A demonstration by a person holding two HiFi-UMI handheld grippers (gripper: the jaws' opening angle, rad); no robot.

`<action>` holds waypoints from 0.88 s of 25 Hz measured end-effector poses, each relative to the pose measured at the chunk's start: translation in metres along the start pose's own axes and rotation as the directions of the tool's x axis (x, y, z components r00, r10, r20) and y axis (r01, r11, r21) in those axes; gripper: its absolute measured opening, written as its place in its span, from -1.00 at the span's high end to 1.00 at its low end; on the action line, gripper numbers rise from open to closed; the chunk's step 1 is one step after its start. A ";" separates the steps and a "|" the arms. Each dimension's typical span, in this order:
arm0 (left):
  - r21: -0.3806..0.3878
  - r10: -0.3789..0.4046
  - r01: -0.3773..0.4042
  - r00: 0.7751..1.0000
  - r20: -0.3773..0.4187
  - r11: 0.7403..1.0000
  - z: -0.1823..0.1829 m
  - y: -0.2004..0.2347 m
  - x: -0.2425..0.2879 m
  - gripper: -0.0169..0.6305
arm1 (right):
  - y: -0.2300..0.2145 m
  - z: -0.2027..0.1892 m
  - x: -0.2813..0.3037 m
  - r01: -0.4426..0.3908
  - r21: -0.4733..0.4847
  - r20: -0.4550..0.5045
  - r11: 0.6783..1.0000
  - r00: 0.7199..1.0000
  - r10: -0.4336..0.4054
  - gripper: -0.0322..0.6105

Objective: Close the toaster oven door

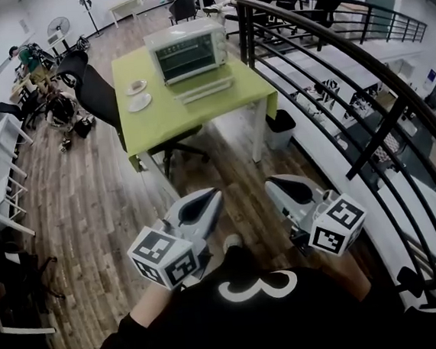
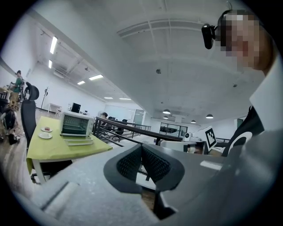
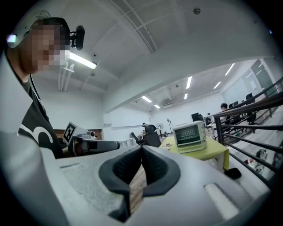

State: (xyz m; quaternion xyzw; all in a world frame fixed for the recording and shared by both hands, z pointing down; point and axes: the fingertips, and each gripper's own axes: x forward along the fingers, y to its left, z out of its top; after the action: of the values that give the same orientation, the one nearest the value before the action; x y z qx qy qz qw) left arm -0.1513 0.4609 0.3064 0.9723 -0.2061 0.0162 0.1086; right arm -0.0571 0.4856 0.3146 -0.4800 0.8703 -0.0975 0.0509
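Open-plan office w/ wood floor [image 1: 90, 197]. A green table [image 1: 159, 122] is standing ahead, w/ a black railing [image 1: 361, 64] curving along its right side. The toaster oven [image 1: 187, 50] is sitting toward the table's far edge, glass front facing the person. Its door [image 1: 204, 89] is hanging open & lying flat on the tabletop in front of it. Two small plates [image 1: 140, 102] are resting just left of the oven. A black chair [image 1: 95, 90] is standing at the table's left side & a dark bin [image 1: 281, 128] is sitting nr its right leg. The left gripper [image 1: 211, 197] & right gripper [image 1: 275, 183] are hovering low, close to the person's body, side by side, well apart from table & oven. Both are showing jaws pressed fully together w/ nothing btwn them. In each gripper view the oven is showing far off beyond the tips.
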 end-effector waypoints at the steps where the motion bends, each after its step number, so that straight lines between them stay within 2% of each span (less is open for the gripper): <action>1: 0.002 0.000 0.000 1.000 0.000 1.000 0.001 0.004 0.003 0.91 | -0.004 0.001 0.003 0.001 0.002 0.002 1.000 1.000 -0.001 0.89; 6: -0.001 -0.001 0.001 1.000 -0.004 1.000 0.017 0.019 0.026 0.91 | -0.028 0.018 0.019 -0.003 0.009 -0.008 1.000 1.000 0.003 0.89; 10: -0.008 -0.002 0.003 1.000 0.002 1.000 0.019 0.051 0.047 0.91 | -0.055 0.020 0.045 0.004 0.009 -0.007 1.000 1.000 -0.004 0.89; 16: -0.034 0.004 -0.004 1.000 -0.007 0.999 0.028 0.120 0.098 0.91 | -0.117 0.023 0.103 0.017 0.035 -0.027 0.999 1.000 -0.016 0.89; 22: -0.062 0.007 -0.009 0.999 -0.036 0.998 0.037 0.210 0.165 0.91 | -0.194 0.028 0.180 0.018 0.068 -0.056 0.998 0.998 -0.014 0.89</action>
State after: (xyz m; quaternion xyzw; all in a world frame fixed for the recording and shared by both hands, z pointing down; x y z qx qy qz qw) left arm -0.0859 0.2004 0.3258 0.9673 -0.2083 0.0275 0.1424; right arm 0.0121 0.2289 0.3310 -0.4822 0.8636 -0.1409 0.0426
